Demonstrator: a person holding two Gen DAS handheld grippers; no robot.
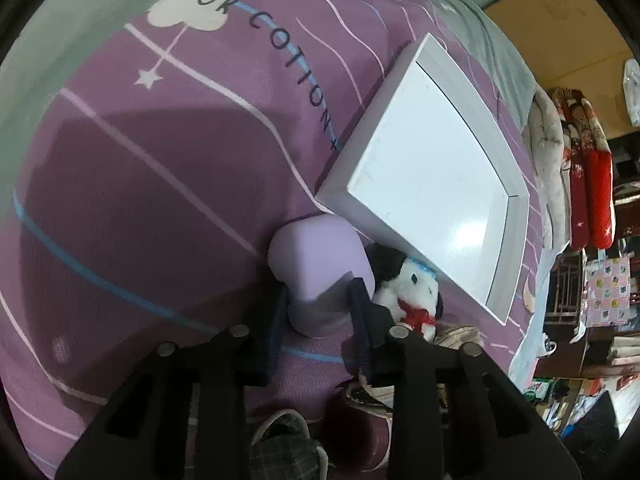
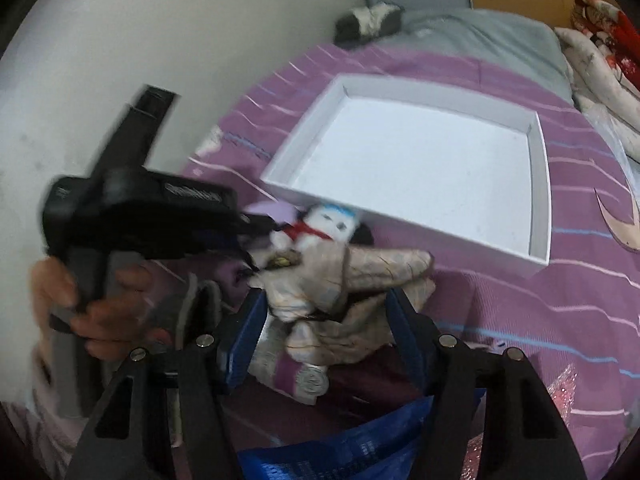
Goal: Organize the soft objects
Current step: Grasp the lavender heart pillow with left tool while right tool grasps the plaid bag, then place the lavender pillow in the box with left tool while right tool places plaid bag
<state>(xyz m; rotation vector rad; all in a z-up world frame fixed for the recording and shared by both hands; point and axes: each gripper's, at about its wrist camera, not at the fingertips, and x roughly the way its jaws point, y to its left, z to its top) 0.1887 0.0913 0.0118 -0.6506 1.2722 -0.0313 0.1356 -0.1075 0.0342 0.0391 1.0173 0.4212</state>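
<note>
Setting: home bedroom. Evidence: bed under purple printed bedsheet (image 1: 160,168), grey pillow (image 2: 480,36) at head, folded floral quilts (image 1: 576,160) stacked alongside, cluttered household shelves (image 1: 592,300) beyond, plain painted wall (image 2: 140,40).

White tray (image 2: 538,184): open top, floor bare, reachable from above. Purple bedspread (image 1: 140,200): wide clear stretch on the side away from the tray. Near tray wall: crowded by lilac soft block (image 1: 316,256) and plush dog (image 1: 412,292), touching each other and lying against it. Beige cloth toy (image 2: 340,280): just in front of the dog, between right gripper (image 2: 324,304) fingers. Left gripper (image 2: 132,216) and hand (image 2: 100,304): blocking approach from that side.
</note>
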